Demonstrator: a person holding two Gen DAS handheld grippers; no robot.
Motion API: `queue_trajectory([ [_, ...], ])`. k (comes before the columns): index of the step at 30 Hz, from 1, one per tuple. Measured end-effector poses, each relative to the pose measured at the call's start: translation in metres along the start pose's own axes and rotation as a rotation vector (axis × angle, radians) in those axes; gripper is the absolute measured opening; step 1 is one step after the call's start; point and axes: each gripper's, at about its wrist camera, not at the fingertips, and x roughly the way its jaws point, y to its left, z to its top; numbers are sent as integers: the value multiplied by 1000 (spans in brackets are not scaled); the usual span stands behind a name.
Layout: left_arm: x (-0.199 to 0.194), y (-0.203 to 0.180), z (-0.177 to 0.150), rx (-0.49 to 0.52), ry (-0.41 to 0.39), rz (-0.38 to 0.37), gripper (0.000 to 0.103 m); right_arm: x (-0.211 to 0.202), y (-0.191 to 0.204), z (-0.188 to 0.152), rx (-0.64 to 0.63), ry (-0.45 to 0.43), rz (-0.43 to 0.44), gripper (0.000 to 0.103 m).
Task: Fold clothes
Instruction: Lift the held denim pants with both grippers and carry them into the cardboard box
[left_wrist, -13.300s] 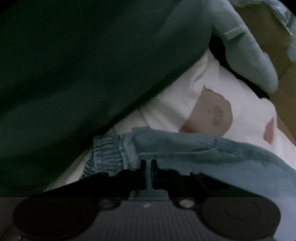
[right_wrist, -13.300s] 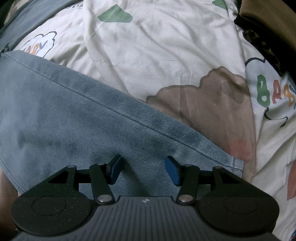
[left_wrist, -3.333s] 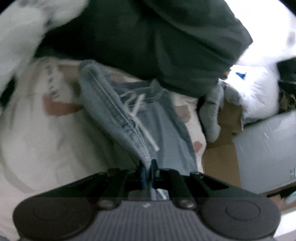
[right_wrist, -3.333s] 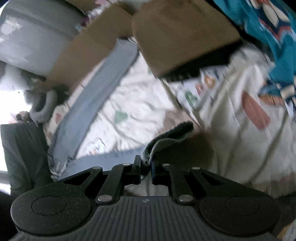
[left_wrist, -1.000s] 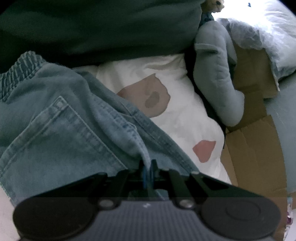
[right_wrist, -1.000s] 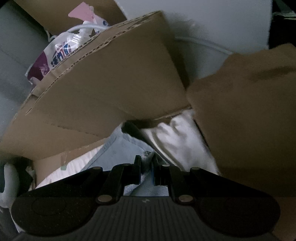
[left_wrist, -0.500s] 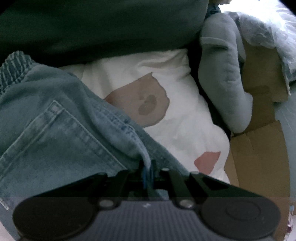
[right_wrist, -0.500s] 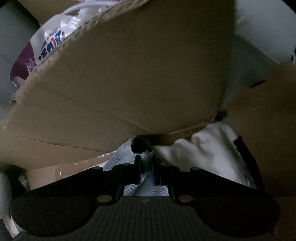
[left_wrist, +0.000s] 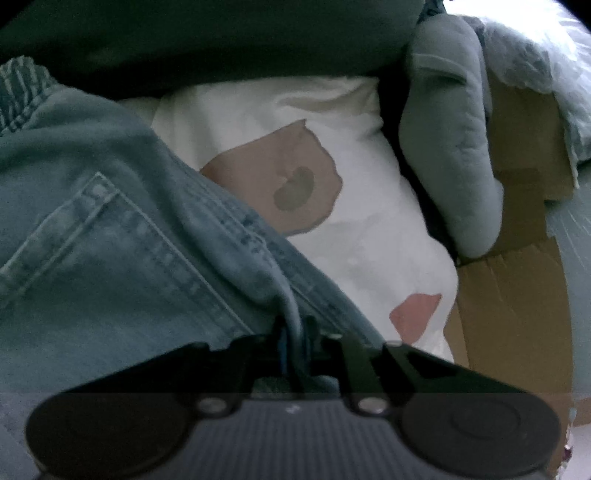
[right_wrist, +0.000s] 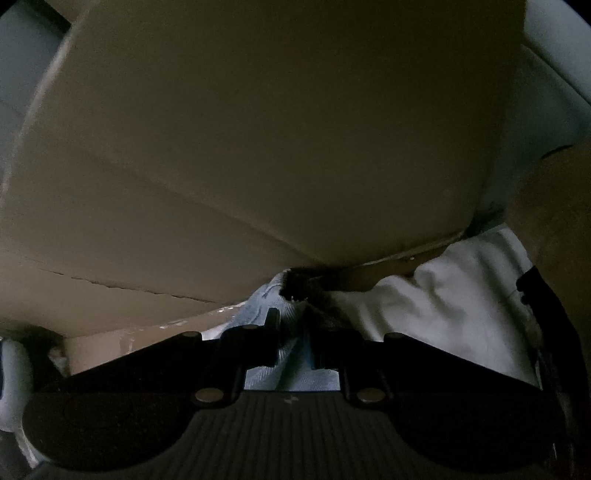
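In the left wrist view the left tool (left_wrist: 293, 334) sits at the lower middle of the frame with a fold of the jeans (left_wrist: 110, 240) between its blue pads; the jaws are easing apart, and the denim edge still runs up out of the narrow gap. The jeans fill the left half of that frame, a stitched back pocket (left_wrist: 99, 236) facing up and the elastic waistband (left_wrist: 18, 92) at the upper left. They lie on a white printed sheet (left_wrist: 369, 229) of the bed, which shows at the centre. A dark green cloth (left_wrist: 203, 33) spans the top. A grey plush toy (left_wrist: 454, 158) lies at the upper right, with brown cardboard (left_wrist: 513, 306) just beside it down the right side.

In the right wrist view the right tool (right_wrist: 291, 332) is at the lower middle, its jaws also opening, with pale denim between them and running down behind. A large cardboard flap (right_wrist: 258, 147) looms close over most of the frame. White cloth (right_wrist: 461, 295) lies at the lower right.
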Motion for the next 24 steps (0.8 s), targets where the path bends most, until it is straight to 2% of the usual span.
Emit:
queue_trajectory([
  [2,0,-1,1,-1,7,0,9,-1,-1,0,12,15,16,22],
  [7,-2,-4,2,9,25,-18,9,0,0,-4,57,73,69,22],
  [8,-2,-4,2,16,27,-19,8,1,2,-4,45,75,70,19],
  [9,-2,-5,3,24,26,-17,7,1,5,-5,34,72,69,10],
  [10,-3,-6,3,30,24,-15,6,2,7,-5,22,62,66,1],
  [18,-9,-9,1,47,-9,-16,5,-3,13,-7,11,6,19,0],
  [24,-21,-14,5,54,-34,-32,4,-21,17,-6,19,-84,57,0],
])
